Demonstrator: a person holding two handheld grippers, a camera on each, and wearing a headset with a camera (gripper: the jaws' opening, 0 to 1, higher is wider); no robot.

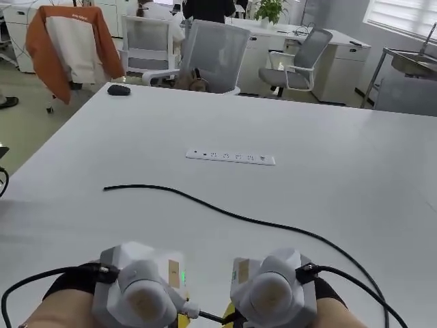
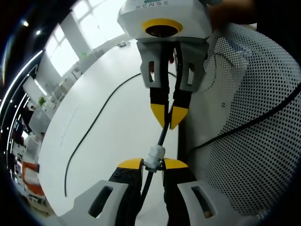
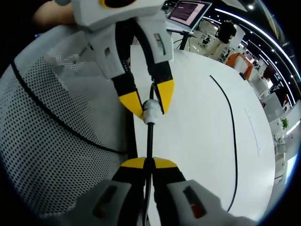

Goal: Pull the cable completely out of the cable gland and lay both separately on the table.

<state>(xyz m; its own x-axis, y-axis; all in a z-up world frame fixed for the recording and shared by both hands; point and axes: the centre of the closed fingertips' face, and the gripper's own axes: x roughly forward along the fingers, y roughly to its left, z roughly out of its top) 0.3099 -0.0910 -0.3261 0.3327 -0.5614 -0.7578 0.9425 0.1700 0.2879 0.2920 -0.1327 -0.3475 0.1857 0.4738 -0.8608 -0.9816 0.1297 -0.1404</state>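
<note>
I'm clamping the gland (image 2: pixel 154 157) in my L gripper (image 2: pixel 153 164) and pinching the cable (image 2: pixel 162 136) in my R gripper (image 3: pixel 149 163), tips facing at the tabletop's (image 1: pixel 328 178) near edge, cable axis running straight btwn them, so the pull looks like R hand away from L.

You've two grippers, left gripper (image 2: pixel 148 164) and right gripper (image 3: pixel 146 163), one cable (image 1: pixel 225 213), one cable gland (image 2: pixel 154 156), one power strip (image 1: pixel 231 157), one mouse (image 1: pixel 118 89).

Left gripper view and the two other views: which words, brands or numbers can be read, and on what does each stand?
"XENSE", its top cut off: on the white body of the right gripper.
Marks on the power strip: too small to read.
Text on the laptop screen: too blurred to read.
</note>
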